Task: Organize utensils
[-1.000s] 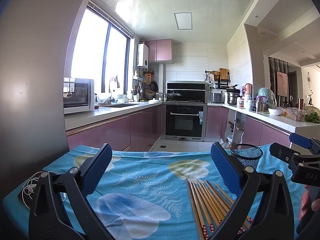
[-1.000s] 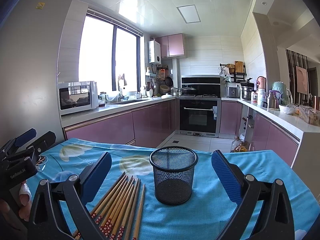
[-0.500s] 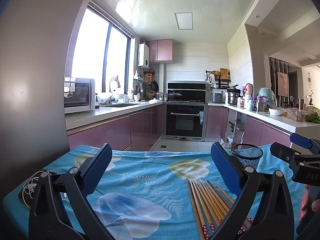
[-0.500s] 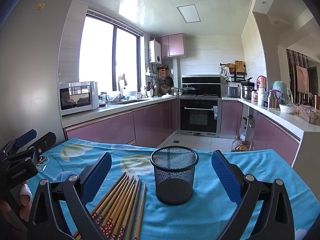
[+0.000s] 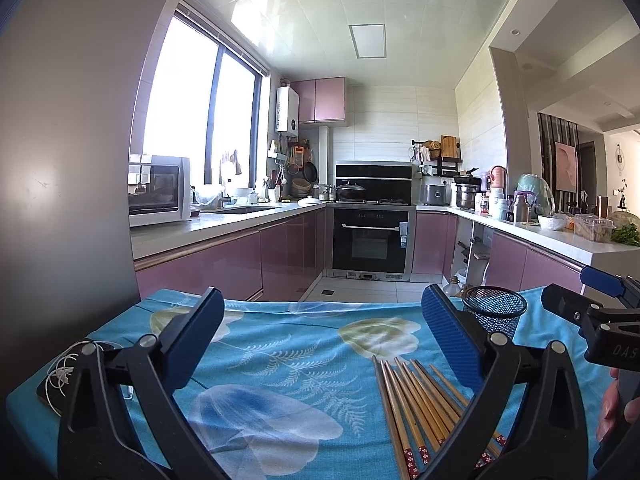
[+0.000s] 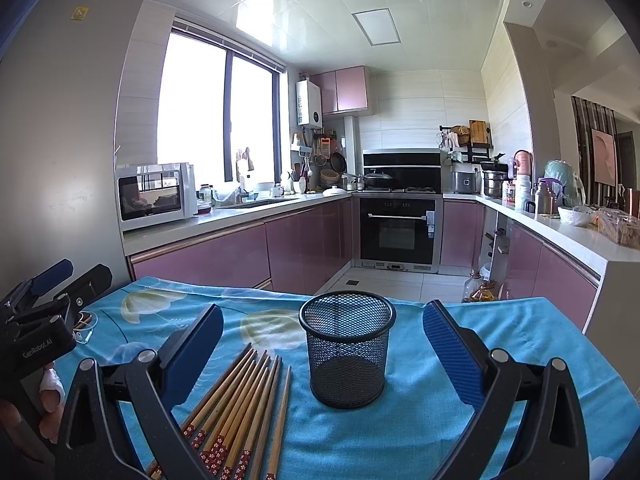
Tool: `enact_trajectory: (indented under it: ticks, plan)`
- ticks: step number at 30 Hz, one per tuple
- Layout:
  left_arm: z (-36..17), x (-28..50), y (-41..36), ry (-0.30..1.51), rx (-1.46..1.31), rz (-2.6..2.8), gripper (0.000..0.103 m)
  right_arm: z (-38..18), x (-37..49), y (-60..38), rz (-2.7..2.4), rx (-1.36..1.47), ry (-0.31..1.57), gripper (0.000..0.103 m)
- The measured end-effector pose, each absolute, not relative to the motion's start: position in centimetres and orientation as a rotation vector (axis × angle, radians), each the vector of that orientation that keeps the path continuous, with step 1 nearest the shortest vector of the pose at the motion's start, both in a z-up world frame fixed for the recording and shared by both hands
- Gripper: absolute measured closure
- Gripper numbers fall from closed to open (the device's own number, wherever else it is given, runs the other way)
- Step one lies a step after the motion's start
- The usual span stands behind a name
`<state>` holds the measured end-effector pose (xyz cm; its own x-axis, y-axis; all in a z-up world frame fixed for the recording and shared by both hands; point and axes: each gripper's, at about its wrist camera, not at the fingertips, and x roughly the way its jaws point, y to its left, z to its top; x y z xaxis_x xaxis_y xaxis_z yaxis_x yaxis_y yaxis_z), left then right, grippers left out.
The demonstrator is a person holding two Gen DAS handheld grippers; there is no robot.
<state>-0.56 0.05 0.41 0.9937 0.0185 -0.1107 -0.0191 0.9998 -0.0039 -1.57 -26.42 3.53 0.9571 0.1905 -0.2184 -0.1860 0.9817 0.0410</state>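
Several wooden chopsticks with red patterned ends lie side by side on the blue floral tablecloth. In the right wrist view the same chopsticks lie left of an empty black mesh cup, which stands upright between the spread fingers. The cup shows behind the right finger in the left wrist view. My left gripper is open above the cloth with nothing in it. Open too is my right gripper, hovering over cup and chopsticks.
A dark phone with a white cable lies at the cloth's left edge. The other gripper and a hand show at the right. Beyond the table's far edge is the kitchen floor, with pink cabinets and an oven.
Both views have shifted only slightly; the grippers stay open and the chopsticks and cup have not moved.
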Motion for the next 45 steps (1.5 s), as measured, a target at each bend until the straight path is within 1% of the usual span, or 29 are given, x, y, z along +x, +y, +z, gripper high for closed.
enact_trajectory:
  ticks: [26, 29, 32, 36, 38, 40, 42, 45]
  plan:
    - [-0.3, -0.4, -0.2, 0.153, 0.014, 0.016, 0.006, 3.0, -1.0, -27.1, 0.211, 0.030, 0.280, 0.006]
    - [-0.4, -0.2, -0.2, 0.176, 0.022, 0.012, 0.006, 2.6, -0.6, -26.9, 0.240, 0.022, 0.321, 0.006]
    - [-0.6, 0.5, -0.2, 0.233, 0.028, -0.012, 0.006, 1.7, 0.4, -26.6, 0.261, 0.000, 0.404, 0.006]
    - [-1.8, 2.5, -0.7, 0.363, 0.087, -0.023, 0.006, 0.0, 1.9, -25.9, 0.294, -0.038, 0.535, 0.007]
    - [-2.5, 3.3, -0.8, 0.413, 0.100, -0.037, 0.006, -0.9, 2.5, -25.4, 0.313, -0.057, 0.595, 0.016]
    - [-3.0, 3.9, -0.9, 0.459, 0.112, -0.055, 0.006, -1.7, 3.0, -24.9, 0.324, -0.082, 0.647, 0.022]
    - [-3.5, 4.8, -1.1, 0.494, 0.127, -0.077, 0.006, -2.4, 3.3, -24.4, 0.337, -0.097, 0.686, 0.032]
    - [-4.2, 5.7, -1.7, 0.538, 0.160, -0.107, 0.007, -3.1, 3.9, -23.8, 0.358, -0.113, 0.738, 0.040]
